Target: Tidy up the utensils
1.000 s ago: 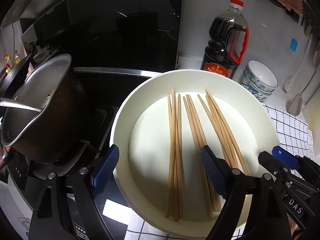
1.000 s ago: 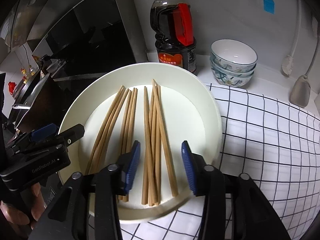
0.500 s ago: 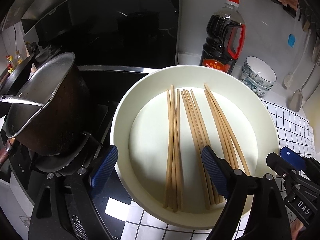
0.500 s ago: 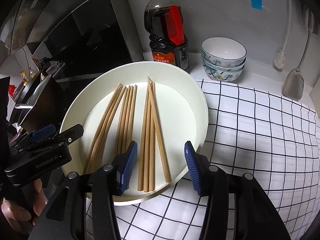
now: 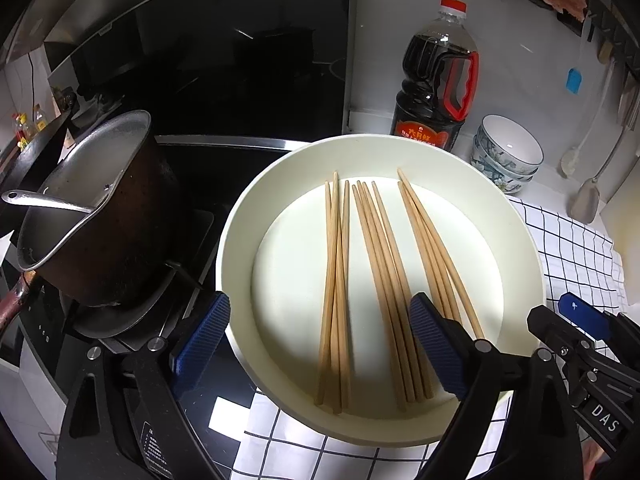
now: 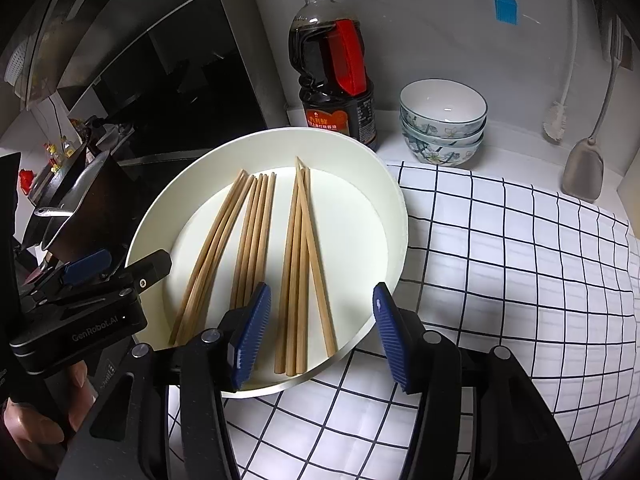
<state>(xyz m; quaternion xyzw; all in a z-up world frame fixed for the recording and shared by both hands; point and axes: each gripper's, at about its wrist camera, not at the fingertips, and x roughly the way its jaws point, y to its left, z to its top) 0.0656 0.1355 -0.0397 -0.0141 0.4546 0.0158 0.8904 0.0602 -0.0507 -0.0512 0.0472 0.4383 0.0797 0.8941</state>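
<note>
I am holding the left gripper (image 5: pixel 320 344) spread wide over the round cream plate (image 5: pixel 240 240), its jaws just having been opening, nothing pinched; my right gripper (image 6: pixel 318 332) is hovering half-spread, also just opening, above the rightmost bundle of wooden chopsticks (image 6: pixel 300 264). The chopsticks are lying in three bundles on the plate, which is sitting partly on a black-checked white cloth (image 6: pixel 500 260), near a dark soy-sauce bottle (image 6: pixel 332 80).

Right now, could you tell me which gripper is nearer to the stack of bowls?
Right. The right gripper hangs over the plate's near edge on the bowls' side; the left gripper straddles the plate's stove-side edge, farther away.
</note>
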